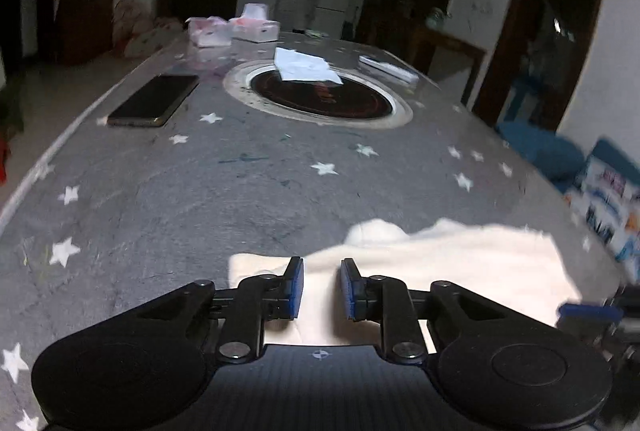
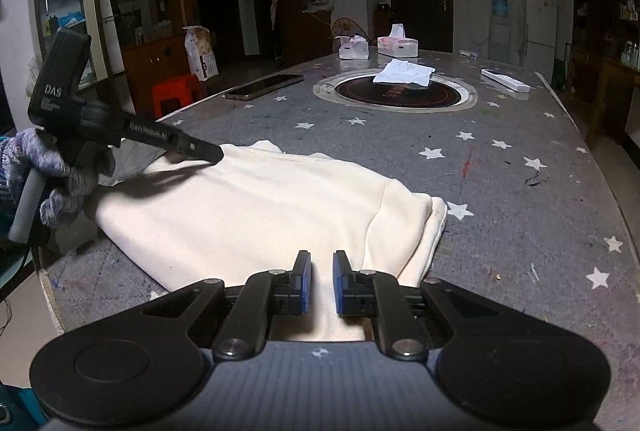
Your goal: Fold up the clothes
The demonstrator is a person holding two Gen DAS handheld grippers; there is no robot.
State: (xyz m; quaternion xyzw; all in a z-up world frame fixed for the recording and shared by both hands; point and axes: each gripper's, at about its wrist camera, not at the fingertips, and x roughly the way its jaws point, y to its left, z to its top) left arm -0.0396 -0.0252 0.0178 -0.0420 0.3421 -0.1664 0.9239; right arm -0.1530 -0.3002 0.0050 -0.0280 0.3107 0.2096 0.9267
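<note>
A cream garment (image 2: 256,215) lies folded into a flat bundle on the grey star-patterned tablecloth (image 2: 520,199) near the table's front edge. It also shows in the left wrist view (image 1: 460,263). My right gripper (image 2: 321,267) hovers over the garment's near edge, its jaws a little apart with nothing between them. My left gripper (image 1: 321,277) is over the garment's left part, jaws a little apart and empty. Its body (image 2: 120,127) shows in the right wrist view, held by a gloved hand, with its tip over the garment's far left corner.
A phone (image 2: 264,86) lies at the left, a round inset hob (image 2: 396,93) with a white cloth (image 2: 404,73) at the centre. Tissue boxes (image 2: 398,45) and a white remote (image 2: 506,80) sit further back. A red stool (image 2: 176,93) stands left of the table.
</note>
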